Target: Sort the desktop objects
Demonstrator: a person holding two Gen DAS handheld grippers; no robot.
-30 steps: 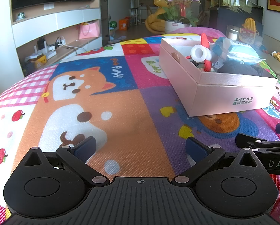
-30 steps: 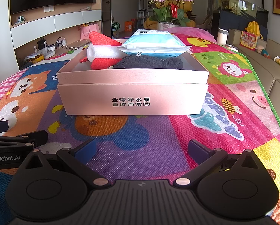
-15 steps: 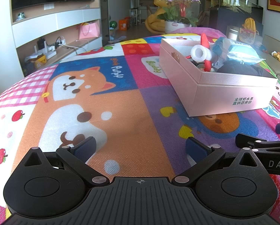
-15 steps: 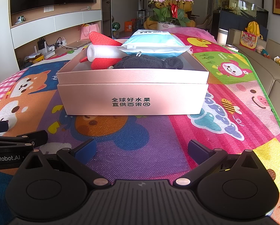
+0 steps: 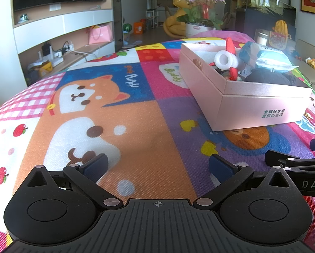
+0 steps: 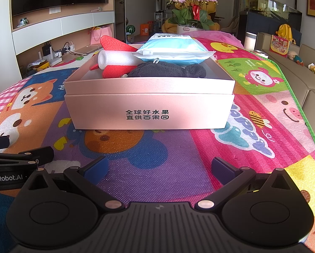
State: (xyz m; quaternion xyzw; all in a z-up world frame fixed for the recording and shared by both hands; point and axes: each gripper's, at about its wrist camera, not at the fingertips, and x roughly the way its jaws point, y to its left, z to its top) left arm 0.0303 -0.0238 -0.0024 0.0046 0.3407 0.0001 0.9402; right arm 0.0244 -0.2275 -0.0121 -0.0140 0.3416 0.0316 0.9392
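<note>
A pink cardboard box (image 6: 149, 109) stands on the colourful play mat (image 6: 149, 149), straight ahead of my right gripper (image 6: 159, 168). It holds a red and white foam rocket (image 6: 115, 60), a blue wipes pack (image 6: 172, 47) and a dark plush toy (image 6: 168, 71). In the left wrist view the box (image 5: 252, 109) is at the right, with the foam rocket (image 5: 227, 60) and wipes pack (image 5: 267, 57) inside. My left gripper (image 5: 157, 166) is open and empty over the mat. My right gripper is open and empty, well short of the box.
The right gripper's body (image 5: 298, 164) shows at the left wrist view's right edge; the left gripper's body (image 6: 12, 162) shows at the right wrist view's left. A sofa (image 6: 313, 78) lies right of the mat. A flower pot (image 6: 191, 27) stands behind it.
</note>
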